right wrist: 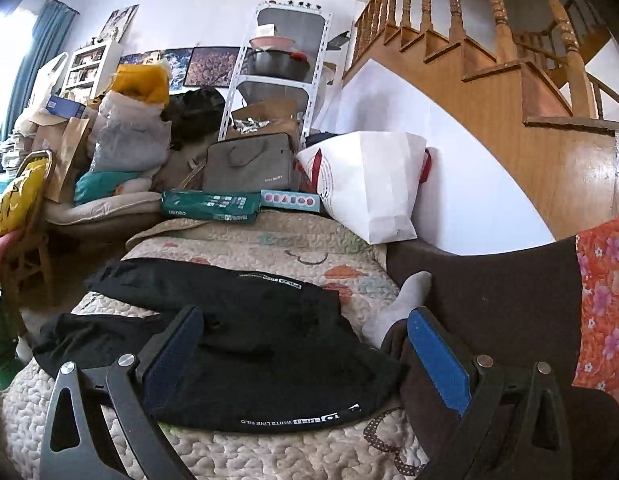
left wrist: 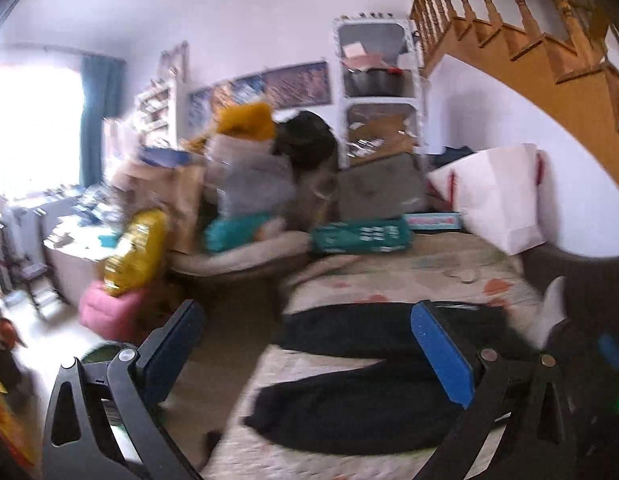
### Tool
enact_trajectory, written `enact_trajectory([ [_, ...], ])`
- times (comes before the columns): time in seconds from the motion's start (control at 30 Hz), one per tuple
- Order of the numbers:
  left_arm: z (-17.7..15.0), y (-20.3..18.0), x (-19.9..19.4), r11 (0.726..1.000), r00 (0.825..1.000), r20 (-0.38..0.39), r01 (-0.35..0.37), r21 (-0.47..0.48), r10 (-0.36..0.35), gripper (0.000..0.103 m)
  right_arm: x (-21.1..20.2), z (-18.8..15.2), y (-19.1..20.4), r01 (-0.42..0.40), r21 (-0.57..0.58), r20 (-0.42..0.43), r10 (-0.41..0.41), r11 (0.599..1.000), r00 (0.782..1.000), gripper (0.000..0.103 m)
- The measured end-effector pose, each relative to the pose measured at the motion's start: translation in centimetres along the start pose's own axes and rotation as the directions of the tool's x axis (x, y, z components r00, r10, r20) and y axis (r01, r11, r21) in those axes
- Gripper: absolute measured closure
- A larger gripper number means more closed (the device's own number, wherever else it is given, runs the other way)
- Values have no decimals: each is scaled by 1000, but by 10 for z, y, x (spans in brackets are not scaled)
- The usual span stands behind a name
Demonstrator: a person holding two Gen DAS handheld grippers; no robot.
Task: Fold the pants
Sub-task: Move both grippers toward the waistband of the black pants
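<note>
While the black fabric pants (right wrist: pixel 229 340) lie spread flat on the beige quilted bed cover (right wrist: pixel 269 240), the left gripper (left wrist: pixel 309 344) and right gripper (right wrist: pixel 305 344) hover above them, fingers apart and holding nothing.

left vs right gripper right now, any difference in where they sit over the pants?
The left gripper hovers over the pants' leg ends; the right gripper is over the waist end, near the white-lettered band. The left view is motion-blurred; the right view is sharp. Both grippers are open, holding nothing, above the quilt.
</note>
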State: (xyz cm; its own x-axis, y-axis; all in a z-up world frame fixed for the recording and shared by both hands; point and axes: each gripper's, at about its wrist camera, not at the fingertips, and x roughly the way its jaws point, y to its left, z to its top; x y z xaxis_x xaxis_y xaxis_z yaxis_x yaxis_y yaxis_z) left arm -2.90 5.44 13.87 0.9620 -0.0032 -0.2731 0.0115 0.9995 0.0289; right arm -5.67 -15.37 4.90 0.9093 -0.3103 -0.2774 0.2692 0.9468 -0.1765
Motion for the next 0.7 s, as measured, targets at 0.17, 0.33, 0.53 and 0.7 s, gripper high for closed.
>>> enact_trajectory([
  [0.17,-20,-22,57,994,990,-90,107,7,-106,0,32,-22,19,-60,-38,-187,52,997,981,0],
  [0.33,-25,-23,117,986,977,-153,160,47,-151,0,54,-28,31,-69,-109,-258,39,992,965,0],
  [0.53,-31,2,164,988,970,-197,152,27,-143,0,97,8,40,-140,-152,-312,87,979,946,0],
  [0.7,-46,28,187,988,945,-288,145,-57,-156,0,146,28,55,-196,-182,-370,118,964,922,0],
])
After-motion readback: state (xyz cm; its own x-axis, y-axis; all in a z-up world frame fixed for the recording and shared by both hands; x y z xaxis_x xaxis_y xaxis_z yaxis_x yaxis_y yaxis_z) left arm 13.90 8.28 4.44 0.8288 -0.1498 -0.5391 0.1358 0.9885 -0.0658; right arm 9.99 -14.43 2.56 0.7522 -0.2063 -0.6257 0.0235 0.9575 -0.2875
